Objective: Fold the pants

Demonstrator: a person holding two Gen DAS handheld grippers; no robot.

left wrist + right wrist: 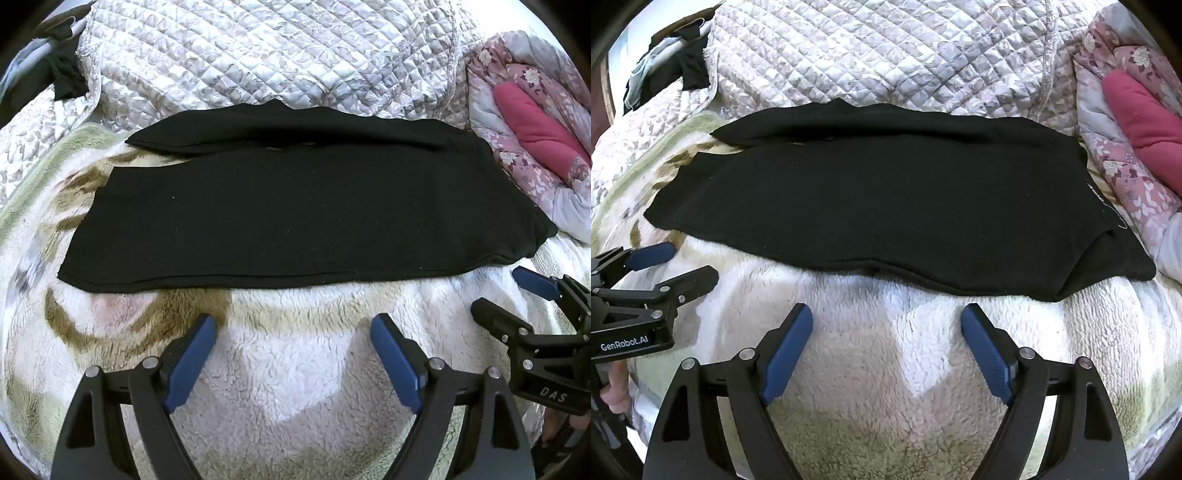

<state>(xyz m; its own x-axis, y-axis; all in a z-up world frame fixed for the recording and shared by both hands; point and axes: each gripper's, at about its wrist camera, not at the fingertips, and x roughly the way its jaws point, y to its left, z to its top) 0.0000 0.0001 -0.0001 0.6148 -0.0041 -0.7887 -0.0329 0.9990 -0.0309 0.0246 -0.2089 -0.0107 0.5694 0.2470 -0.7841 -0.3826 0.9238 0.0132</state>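
Observation:
Black pants (pixel 288 218) lie flat across a fluffy white and tan blanket (pixel 295 369), folded lengthwise with one leg over the other. They also show in the right wrist view (pixel 886 206). My left gripper (pixel 293 325) is open and empty, a short way in front of the pants' near edge. My right gripper (pixel 886 317) is open and empty, just short of the near edge toward the waist end. The right gripper also shows at the right of the left wrist view (pixel 506 291), and the left gripper at the left of the right wrist view (pixel 690 262).
A quilted floral bedspread (pixel 277 55) is bunched behind the pants. A pink floral duvet with a red pillow (pixel 532 125) lies at the right. Dark clothes (pixel 62 74) hang at the far left.

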